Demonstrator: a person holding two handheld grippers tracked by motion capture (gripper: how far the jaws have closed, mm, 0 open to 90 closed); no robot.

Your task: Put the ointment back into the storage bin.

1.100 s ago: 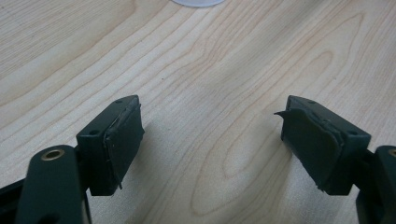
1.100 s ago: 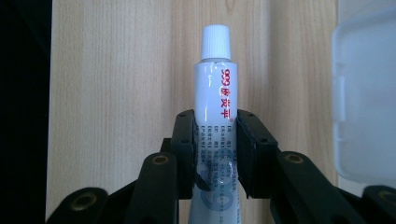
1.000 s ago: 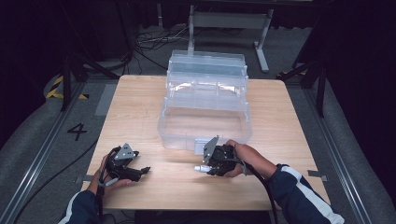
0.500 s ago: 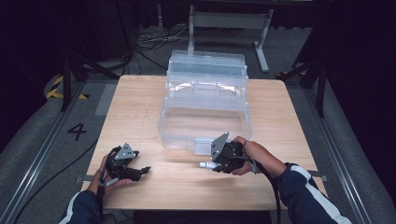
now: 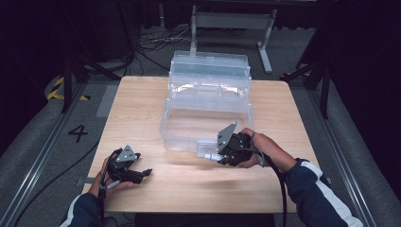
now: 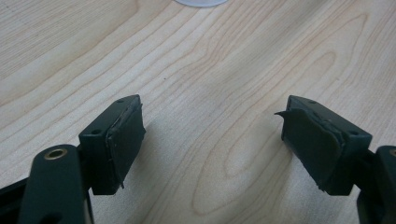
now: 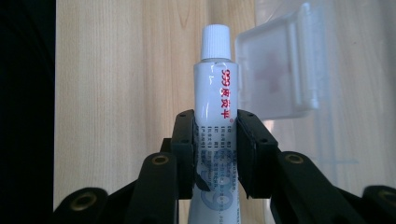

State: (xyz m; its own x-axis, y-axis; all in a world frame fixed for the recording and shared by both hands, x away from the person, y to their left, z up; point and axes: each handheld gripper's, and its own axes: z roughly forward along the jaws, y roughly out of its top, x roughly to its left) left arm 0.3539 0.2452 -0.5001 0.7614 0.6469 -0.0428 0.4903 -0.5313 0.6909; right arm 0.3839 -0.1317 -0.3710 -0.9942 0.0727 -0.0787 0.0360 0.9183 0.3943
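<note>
While the right gripper (image 7: 215, 154) clamps its midsection, the tube (image 7: 215, 102) juts forward from the jaws beside the clear box (image 5: 208, 101); it is white, ribbed-capped, with red and black print.

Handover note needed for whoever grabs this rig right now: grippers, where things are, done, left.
Right gripper: shut on the white tube, cap pointing away from the hand, held above the table just in front of the clear plastic box.
Left gripper: open, nothing between its jaws, over bare wood at the table's front left.
Box: middle to back of the table, lid open; its latch tab is right beside the tube's cap.
Done: tube picked up.
Left: probably placing the tube in the box and closing the lid; the left gripper is free to steady the box.
</note>
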